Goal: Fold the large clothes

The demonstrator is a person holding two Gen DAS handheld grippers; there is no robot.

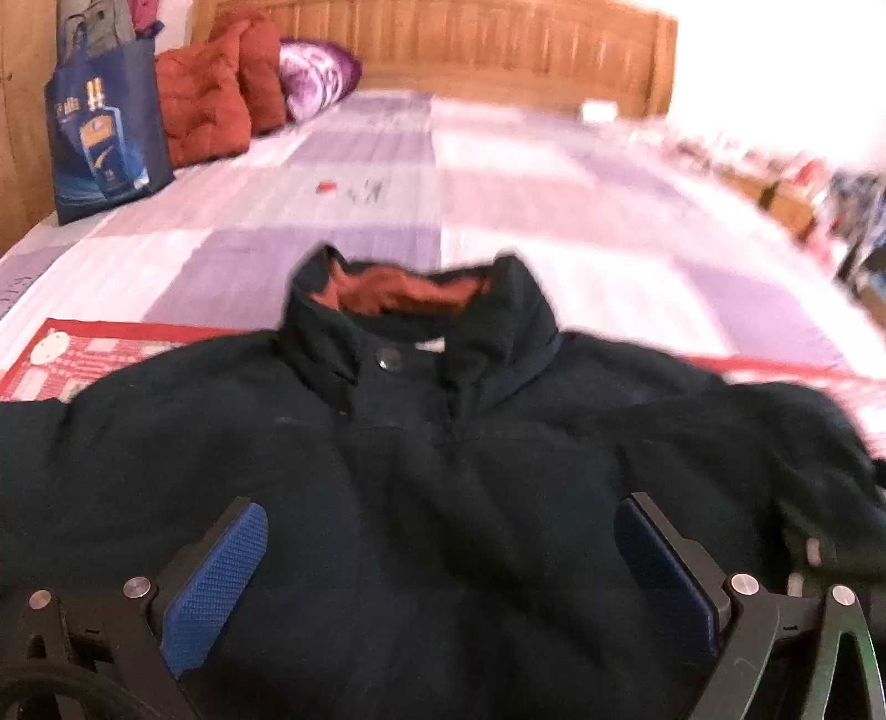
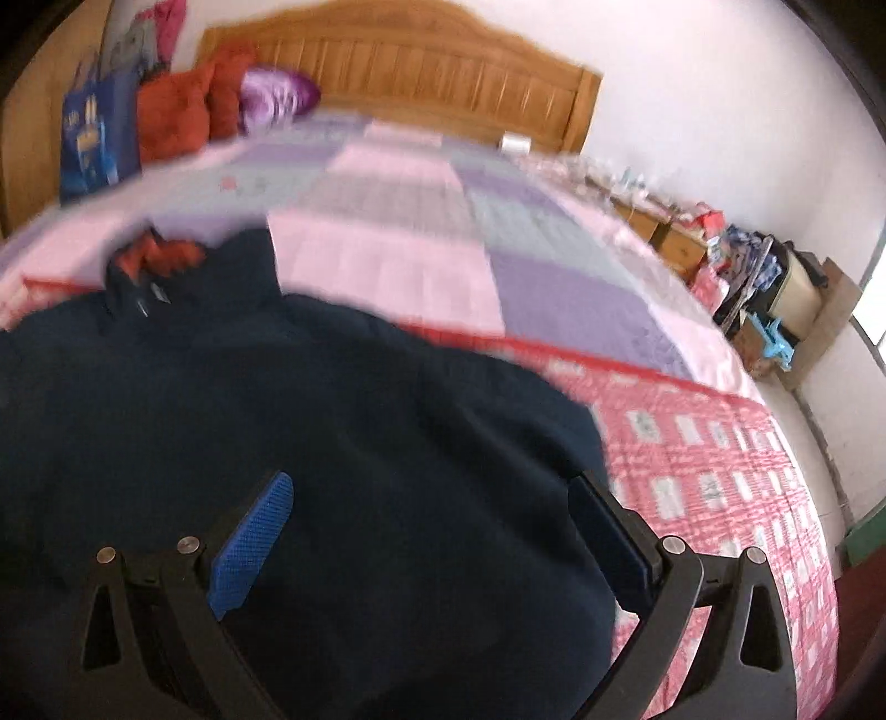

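A dark navy jacket [image 1: 421,476] with a rust-orange lined collar [image 1: 404,293] lies spread on the bed, front up, collar pointing toward the headboard. My left gripper [image 1: 440,515] is open just above the jacket's chest, empty, blue pads [image 1: 216,581] wide apart. In the right wrist view the same jacket [image 2: 277,421] fills the lower left, its collar [image 2: 160,255] at far left. My right gripper [image 2: 432,498] is open and empty over the jacket's right side, near its edge by the pink cloth.
The bed has a purple-and-pink checked quilt [image 1: 498,183] and a red-pink patterned cloth [image 2: 720,471] under the jacket. A blue bag [image 1: 99,133], orange cushions [image 1: 210,99] and a purple pillow [image 1: 315,77] stand by the wooden headboard [image 1: 470,50]. Cluttered furniture [image 2: 764,288] lines the bed's right side.
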